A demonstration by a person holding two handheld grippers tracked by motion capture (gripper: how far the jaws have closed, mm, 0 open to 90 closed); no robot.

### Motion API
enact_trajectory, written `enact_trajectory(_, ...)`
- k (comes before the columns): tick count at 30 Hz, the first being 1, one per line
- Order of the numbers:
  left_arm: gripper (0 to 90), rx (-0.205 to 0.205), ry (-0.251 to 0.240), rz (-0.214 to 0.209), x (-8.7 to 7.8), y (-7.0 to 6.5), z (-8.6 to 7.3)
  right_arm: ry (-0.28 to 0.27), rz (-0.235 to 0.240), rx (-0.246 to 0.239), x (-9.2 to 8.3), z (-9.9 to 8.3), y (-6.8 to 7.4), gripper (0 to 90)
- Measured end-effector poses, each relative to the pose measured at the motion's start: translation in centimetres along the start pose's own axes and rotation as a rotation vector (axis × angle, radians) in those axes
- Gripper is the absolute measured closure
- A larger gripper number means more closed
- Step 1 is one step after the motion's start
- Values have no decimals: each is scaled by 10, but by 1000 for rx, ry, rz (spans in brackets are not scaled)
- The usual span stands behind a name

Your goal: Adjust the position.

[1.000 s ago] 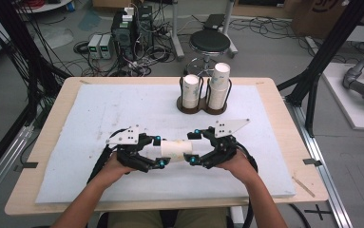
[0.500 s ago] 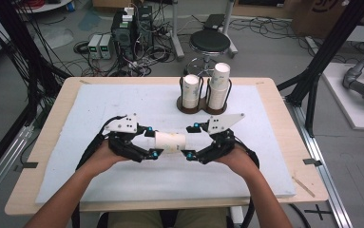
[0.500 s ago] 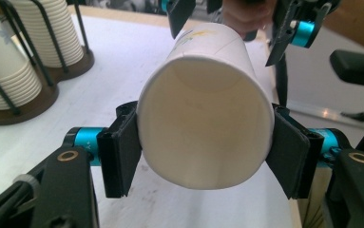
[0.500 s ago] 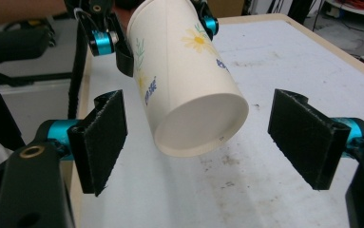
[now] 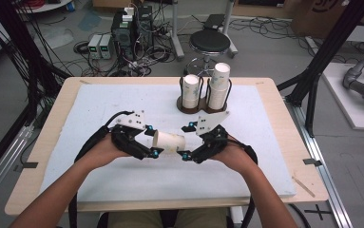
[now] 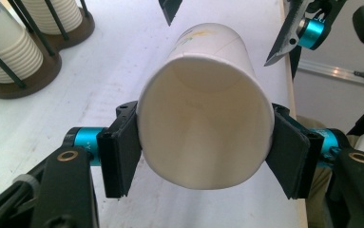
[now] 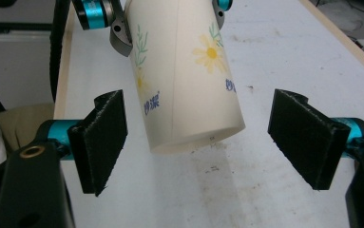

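A white paper cup with yellow flower print lies on its side in the air over the white mat, between my two grippers. My left gripper is shut on its rim end; in the left gripper view both pads press the cup just behind the open mouth, which faces the camera. My right gripper is open at the cup's base end. In the right gripper view its pads stand wide on either side of the cup, clear of it.
A dark two-slot cup holder stands at the mat's far middle with two stacks of paper cups. The white mat covers the wooden table. Cables trail from both grippers toward the person.
Both grippers and the cup have shifted a little away from the person, mostly in the first half second. The left gripper has kept its hold.
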State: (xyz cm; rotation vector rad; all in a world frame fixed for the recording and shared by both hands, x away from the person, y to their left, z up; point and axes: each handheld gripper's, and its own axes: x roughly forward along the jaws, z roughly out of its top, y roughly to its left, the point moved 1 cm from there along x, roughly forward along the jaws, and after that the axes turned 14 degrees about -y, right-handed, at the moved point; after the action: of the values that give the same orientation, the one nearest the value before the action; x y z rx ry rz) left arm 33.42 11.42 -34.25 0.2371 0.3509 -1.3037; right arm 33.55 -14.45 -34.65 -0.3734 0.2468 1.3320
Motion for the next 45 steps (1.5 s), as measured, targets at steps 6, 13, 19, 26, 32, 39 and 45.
enact_trajectory(6, 340, 22, 68, -1, 4, 1, 4, 62, 18, -47, 8, 7, 2, 214)
enact_trajectory(13, 339, 35, 122, 12, 6, 1, 9, 154, 24, -104, 19, 11, 2, 215)
enact_trajectory(19, 339, 38, 161, 15, 9, 1, 10, 217, 36, -148, 29, 15, 4, 216)
enact_trajectory(26, 339, 35, 181, 10, 12, 1, 9, 269, 53, -175, 41, 14, 5, 246)
enact_trajectory(32, 339, 41, 196, 0, 17, -1, 8, 317, 75, -196, 50, 11, 8, 293)
enact_trajectory(39, 334, 49, 206, 9, 20, -3, 7, 354, 68, -231, 55, 9, 11, 355)
enact_trajectory(45, 329, 50, 215, 17, 23, -4, 8, 365, 62, -238, 57, 8, 12, 360)
